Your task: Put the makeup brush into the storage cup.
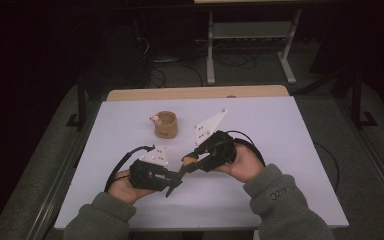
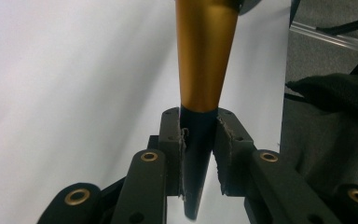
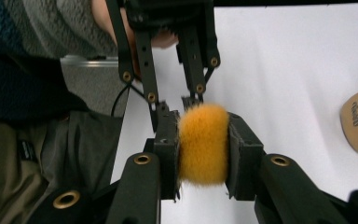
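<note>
White table (image 1: 280, 150), dark room. Makeup brush (image 1: 186, 166) held mid-air betw. both grippers, near the front edge: right gripper (image 3: 204, 144) clamps the orange bristle head, left gripper (image 2: 199, 149) closed on the dark handle tip. Prob. a handover; next, one side lets go, then to wooden cup (image 1: 166, 124). Hands low, angled inward.

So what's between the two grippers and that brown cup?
Nothing but bare white table: in the high view the cup stands apart, beyond the left gripper and right gripper, which share an orange brush.

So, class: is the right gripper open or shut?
Shut: the right gripper has both jaws pressed against the brush's orange bristle head.
</note>
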Motion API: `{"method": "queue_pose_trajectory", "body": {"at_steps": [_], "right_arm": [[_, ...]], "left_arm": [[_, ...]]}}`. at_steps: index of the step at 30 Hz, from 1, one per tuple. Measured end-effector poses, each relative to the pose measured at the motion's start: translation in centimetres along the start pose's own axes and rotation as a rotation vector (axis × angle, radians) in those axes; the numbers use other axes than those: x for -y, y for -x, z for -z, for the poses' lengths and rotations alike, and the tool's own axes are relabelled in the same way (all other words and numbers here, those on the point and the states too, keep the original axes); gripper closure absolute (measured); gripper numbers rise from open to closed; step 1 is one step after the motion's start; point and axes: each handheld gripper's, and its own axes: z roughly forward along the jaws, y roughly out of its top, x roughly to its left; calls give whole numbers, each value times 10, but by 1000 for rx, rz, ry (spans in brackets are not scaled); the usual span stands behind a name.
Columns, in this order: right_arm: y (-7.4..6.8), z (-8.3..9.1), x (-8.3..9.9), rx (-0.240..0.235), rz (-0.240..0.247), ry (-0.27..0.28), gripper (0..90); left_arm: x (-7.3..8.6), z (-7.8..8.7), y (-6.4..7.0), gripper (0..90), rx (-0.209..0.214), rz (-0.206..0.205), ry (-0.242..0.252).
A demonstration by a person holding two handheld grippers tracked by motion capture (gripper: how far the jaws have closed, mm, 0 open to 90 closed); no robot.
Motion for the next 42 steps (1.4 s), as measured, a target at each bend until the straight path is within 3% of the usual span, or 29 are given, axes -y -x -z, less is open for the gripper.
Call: {"method": "queue_pose_trajectory", "body": {"at_steps": [2,4,5,7,13,24,36,42], "right_arm": [[0,2,1,20,0,2,663],[-1,4,3,49,-15,18,532],[-1,4,3,49,-15,18,532],[-1,8,11,72,-53,26,480],[-3,14,28,110,-95,22,398],[-12,27,65,159,-164,23,358],[-21,44,99,219,-216,26,338],[-28,53,119,244,-269,44,328]], "left_arm": [[1,1,-2,748,8,15,30],[1,4,-3,748,7,33,54],[1,4,-3,748,7,33,54],[1,6,-6,749,1,42,71],[2,7,-9,749,-6,38,57],[0,7,-12,748,-6,66,52],[-9,12,-24,748,-20,72,45],[-15,13,-32,748,-22,79,40]]}}
